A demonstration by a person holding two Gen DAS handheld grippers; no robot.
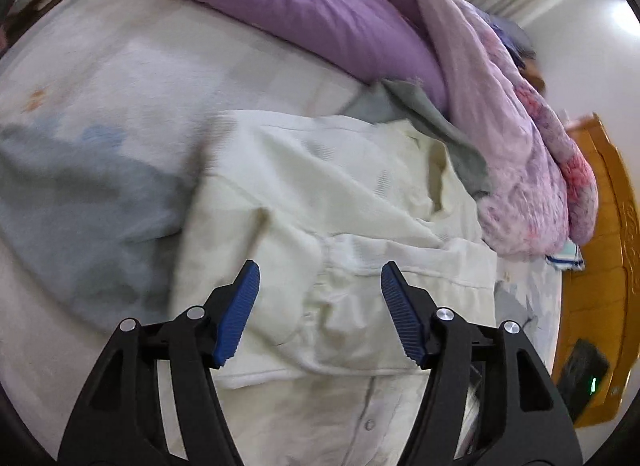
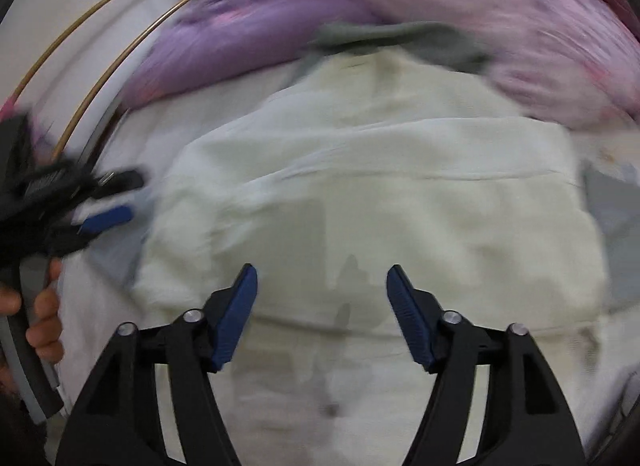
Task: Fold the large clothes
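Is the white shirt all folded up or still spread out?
Partly folded. The white shirt lies on the bed with layers doubled over in straight creases, but its buttoned front still reaches toward the camera, loose and rumpled.

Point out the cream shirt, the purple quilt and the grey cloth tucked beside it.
cream shirt [image 1: 360, 201]: left wrist view, on its folded front panel.
purple quilt [image 1: 304, 5]: left wrist view, on its smooth purple face.
grey cloth [image 1: 436, 121]: left wrist view, on the flap showing past the shirt's far edge.

both wrist cameras look steeply down, close above the bed [image 1: 100, 65]; each shares the cream shirt [image 1: 320, 193] and purple quilt [image 2: 240, 37].
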